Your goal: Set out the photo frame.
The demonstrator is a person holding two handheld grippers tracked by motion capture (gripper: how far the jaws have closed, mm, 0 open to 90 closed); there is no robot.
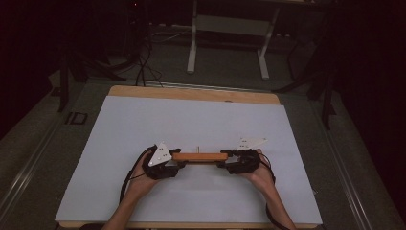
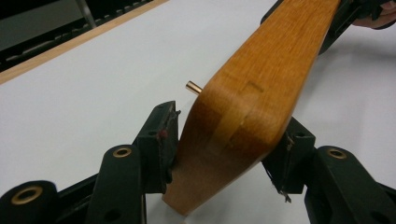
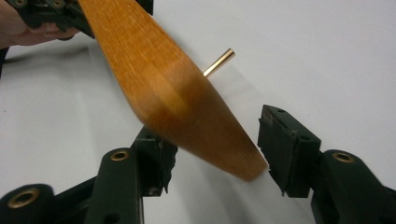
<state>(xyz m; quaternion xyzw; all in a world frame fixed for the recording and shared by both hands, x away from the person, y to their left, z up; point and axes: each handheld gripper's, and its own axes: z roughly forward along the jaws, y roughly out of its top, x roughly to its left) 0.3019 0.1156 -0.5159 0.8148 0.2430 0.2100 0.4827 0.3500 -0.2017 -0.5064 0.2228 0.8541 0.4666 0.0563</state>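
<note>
Board point(image 1: 199, 156) spans the near counter point(image 1: 191, 120) between both grippers, brass pin point(image 1: 197, 149) on its far face. Left gripper point(image 2: 224, 140) pinches one end; right gripper point(image 3: 215, 149) stands spread. Held one-sided, the right end could sag or twist free.

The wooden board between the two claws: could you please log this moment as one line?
wooden board: on edge above white sheet | left claw: shut on board end | right claw: open around other end | brass pin: protrudes

White sheet point(image 1: 191, 124) covers the wooden table point(image 1: 191, 92), and out at twelve o'clock a white desk frame point(image 1: 229, 28) stands with black cables point(image 1: 143, 62) at eleven.
</note>
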